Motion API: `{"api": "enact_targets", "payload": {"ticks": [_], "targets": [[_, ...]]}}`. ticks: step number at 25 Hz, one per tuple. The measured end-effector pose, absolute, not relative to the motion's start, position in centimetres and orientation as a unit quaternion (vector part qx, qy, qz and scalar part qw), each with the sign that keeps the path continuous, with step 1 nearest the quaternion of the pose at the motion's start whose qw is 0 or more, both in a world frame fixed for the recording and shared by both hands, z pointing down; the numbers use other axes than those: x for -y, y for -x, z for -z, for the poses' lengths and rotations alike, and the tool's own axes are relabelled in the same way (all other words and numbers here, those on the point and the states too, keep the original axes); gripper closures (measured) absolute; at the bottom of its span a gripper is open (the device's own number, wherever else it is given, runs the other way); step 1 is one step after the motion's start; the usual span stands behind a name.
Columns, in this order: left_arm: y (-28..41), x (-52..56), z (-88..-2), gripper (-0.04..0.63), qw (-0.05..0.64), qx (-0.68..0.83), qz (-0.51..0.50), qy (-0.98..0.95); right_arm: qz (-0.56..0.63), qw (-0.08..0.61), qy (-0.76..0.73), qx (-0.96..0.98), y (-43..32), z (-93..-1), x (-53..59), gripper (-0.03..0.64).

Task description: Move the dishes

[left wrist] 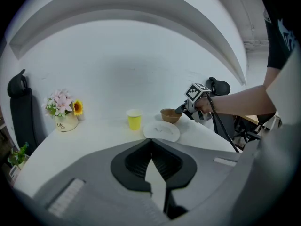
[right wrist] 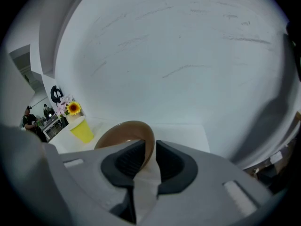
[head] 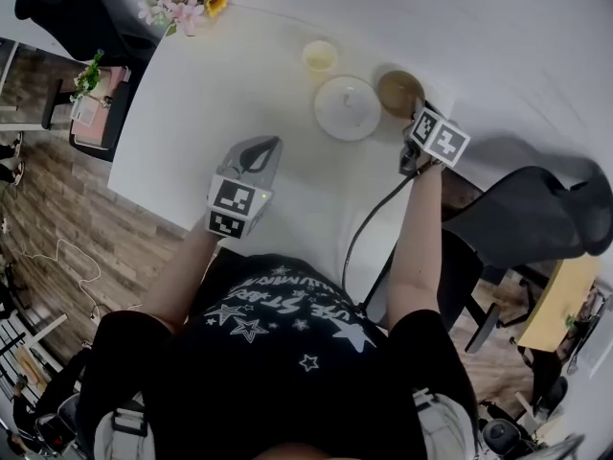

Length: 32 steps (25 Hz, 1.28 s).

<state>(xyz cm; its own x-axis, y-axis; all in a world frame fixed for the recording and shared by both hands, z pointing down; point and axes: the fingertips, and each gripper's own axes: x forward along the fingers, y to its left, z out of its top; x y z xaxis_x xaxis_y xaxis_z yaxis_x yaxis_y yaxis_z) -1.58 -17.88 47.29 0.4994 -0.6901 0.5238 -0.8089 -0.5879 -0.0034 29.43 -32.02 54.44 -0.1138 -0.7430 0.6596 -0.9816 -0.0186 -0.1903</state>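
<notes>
Bowl (right wrist: 123,133), round, brown, seemingly empty.

One table (head: 211,113), one brown bowl (head: 399,91), one white plate (head: 347,108), one yellow cup (head: 320,57), one vase of flowers (head: 182,3); two claws, left claw (head: 271,149) and right claw (head: 417,115); two black chairs, left chair (head: 81,12) and right chair (head: 536,214)

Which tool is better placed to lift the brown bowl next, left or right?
Right. The right tool holds the brown bowl by its rim; the left tool is shut, empty, farther from it.
</notes>
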Motion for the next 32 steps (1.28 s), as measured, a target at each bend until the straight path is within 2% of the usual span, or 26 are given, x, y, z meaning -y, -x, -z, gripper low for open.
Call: {"api": "enact_targets", "payload": {"ticks": [2,6,15,26,29,32], "targets": [[1.5,17.6,-47.0,0.584,0.117,0.437,-0.243,-0.858,-0.316,0.188,-0.638,0.677,-29.5,-54.4,31.8,0.506],[1.3,17.0,-45.9,0.584,0.105,0.443,-0.239,-0.858,-0.309,0.182,-0.639,0.68,-29.7,-53.4,30.9,0.469],[1.7,13.7,-42.0,0.584,0.066,0.485,-0.209,-0.847,-0.233,0.162,-0.622,0.73,-27.7,-46.5,27.2,0.469],[5.4,7.8,-39.0,0.584,0.045,0.563,-0.181,-0.805,-0.106,0.143,-0.541,0.822,-17.2,-39.6,20.3,0.472],[5.6,5.9,-39.2,0.584,0.048,0.576,-0.177,-0.797,-0.075,0.141,-0.531,0.832,-15.3,-38.8,17.8,0.488],[6.1,3.4,-39.6,0.584,0.055,0.584,-0.173,-0.791,-0.065,0.136,-0.529,0.835,-14.0,-38.6,15.8,0.536]]}}
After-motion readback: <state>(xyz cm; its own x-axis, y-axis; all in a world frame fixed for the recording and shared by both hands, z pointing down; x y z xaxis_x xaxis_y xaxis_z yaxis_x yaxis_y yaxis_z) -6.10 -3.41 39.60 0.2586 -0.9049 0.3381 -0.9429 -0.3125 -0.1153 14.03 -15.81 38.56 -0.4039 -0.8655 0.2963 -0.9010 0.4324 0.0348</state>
